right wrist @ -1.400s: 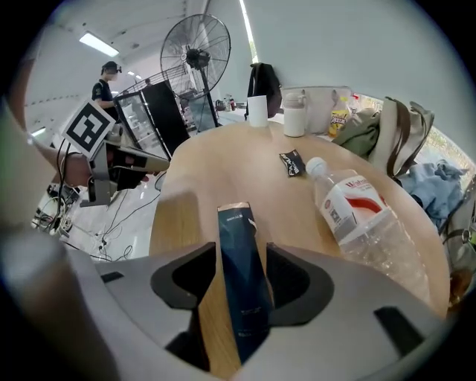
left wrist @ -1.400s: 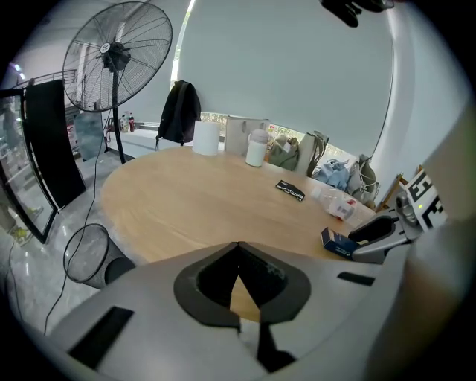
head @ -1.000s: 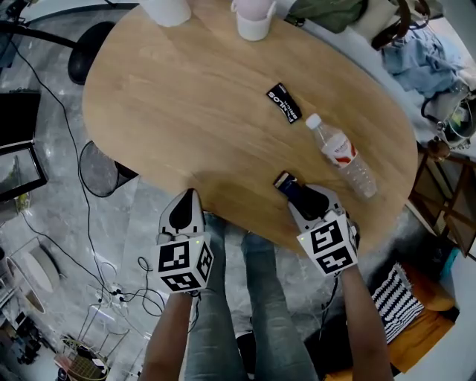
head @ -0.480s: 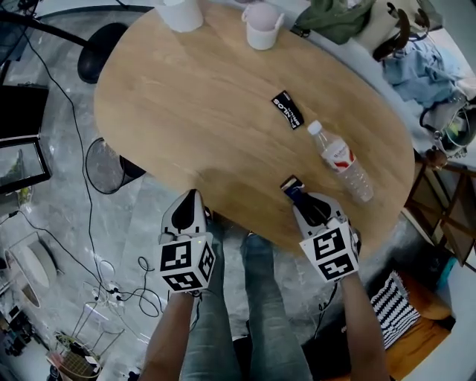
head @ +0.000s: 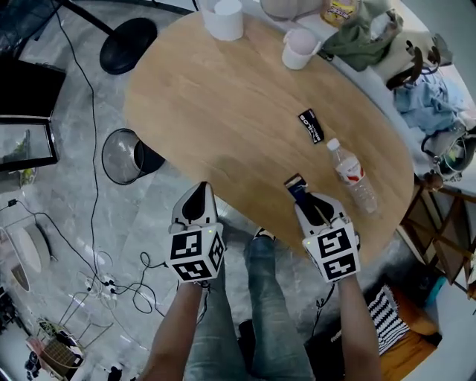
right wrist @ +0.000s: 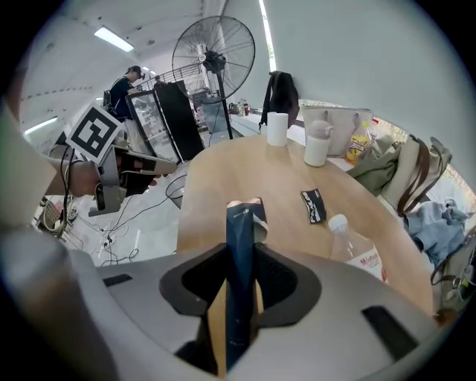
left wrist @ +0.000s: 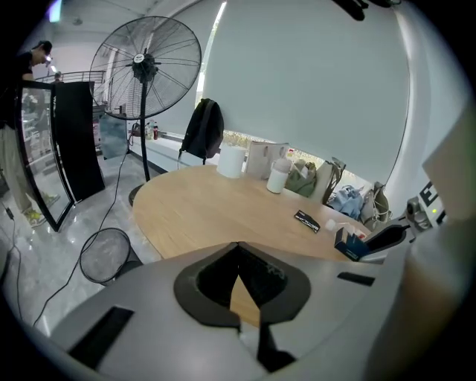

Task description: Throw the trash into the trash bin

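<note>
My right gripper point(head: 306, 199) point(right wrist: 239, 259) is shut on a dark blue flat box point(head: 297, 187) point(right wrist: 241, 223). Its jaws have just been closing on this box, which stands upright between the pads above the wooden table's point(head: 223, 111) near edge. A clear plastic bottle point(head: 352, 175) point(right wrist: 358, 251) and a black wrapper point(head: 310, 125) point(right wrist: 313, 205) lie on the table beyond it. The left gripper point(head: 196, 199) point(left wrist: 238, 249) hangs off the table's near edge, shut and empty. A round wire trash bin point(head: 123, 155) point(left wrist: 104, 253) stands on the floor to its left.
At the table's far end stand a white roll point(head: 224, 18), a lidded cup point(head: 300, 48) and bags point(head: 361, 37). A fan's black base point(head: 128, 45) and cables point(head: 111, 286) are on the floor at left. A striped cushion point(head: 390, 298) lies at right.
The right gripper has come up off the table with the blue box in it. The left gripper has risen too. The view has swung left, so the bin shows more fully.
</note>
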{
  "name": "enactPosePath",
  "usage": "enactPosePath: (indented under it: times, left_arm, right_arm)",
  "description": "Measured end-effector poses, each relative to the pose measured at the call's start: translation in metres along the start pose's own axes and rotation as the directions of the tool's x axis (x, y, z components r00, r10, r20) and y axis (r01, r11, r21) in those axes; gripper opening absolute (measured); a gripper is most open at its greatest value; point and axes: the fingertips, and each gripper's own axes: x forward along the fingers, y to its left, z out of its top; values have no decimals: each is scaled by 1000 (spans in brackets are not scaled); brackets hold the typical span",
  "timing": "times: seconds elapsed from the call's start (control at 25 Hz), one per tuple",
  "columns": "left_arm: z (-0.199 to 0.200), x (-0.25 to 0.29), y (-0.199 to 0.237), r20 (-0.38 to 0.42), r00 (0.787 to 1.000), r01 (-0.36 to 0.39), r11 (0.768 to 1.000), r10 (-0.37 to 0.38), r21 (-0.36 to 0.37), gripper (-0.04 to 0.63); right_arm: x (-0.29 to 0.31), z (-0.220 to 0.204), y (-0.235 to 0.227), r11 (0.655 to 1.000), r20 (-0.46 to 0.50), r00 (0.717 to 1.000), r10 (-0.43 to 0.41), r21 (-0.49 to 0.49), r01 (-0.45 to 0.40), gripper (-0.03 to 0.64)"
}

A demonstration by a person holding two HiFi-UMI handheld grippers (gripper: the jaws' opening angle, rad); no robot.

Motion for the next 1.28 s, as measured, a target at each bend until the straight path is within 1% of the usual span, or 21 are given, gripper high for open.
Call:
enactPosePath:
  times: [0.16, 0.28, 0.4, 0.56, 0.72, 0.88, 0.96, 1.04, 1.2, 1.28]
  left_arm:
    - [14, -16, 32, 29, 999, -37, 999, 38, -40, 9]
    - [20, -30, 71, 38, 996, -78, 994, 81, -75, 9]
    - [24, -45, 120, 34, 991, -125, 983, 131, -132, 9]
    - [28, -65, 189, 31, 978, -197, 961, 206, -194, 9]
    - [30, -85, 256, 36, 957, -268, 925, 288, -268, 9]
    - [29, -107, 319, 27, 928, -341, 875, 372, -343, 9]
    - [27, -116, 349, 22, 918, -362, 859, 397, -363, 9]
    - [21, -124, 376, 16, 906, -385, 842, 422, -379, 9]
    - [-1, -136, 420, -4, 879, -433, 796, 476, -423, 9]
    - [-10, -140, 439, -14, 872, -445, 779, 490, -440, 9]
  right_arm:
    - [6, 37, 26, 998, 8, 1000, 29, -61, -28, 118]
    - [17, 71, 51, 993, 14, 999, 53, -104, -51, 118]
    - [36, 110, 79, 984, 24, 997, 79, -160, -74, 118]
    - [70, 167, 125, 962, 16, 991, 134, -243, -126, 119]
    - [106, 217, 176, 930, 0, 981, 196, -317, -186, 120]
    - [141, 266, 234, 879, -28, 962, 273, -400, -261, 120]
    - [158, 285, 263, 857, -39, 954, 299, -429, -286, 120]
    - [175, 300, 290, 836, -49, 945, 322, -453, -309, 120]
    - [216, 314, 336, 792, -77, 928, 366, -498, -353, 120]
    - [236, 320, 355, 781, -87, 923, 375, -507, -365, 120]
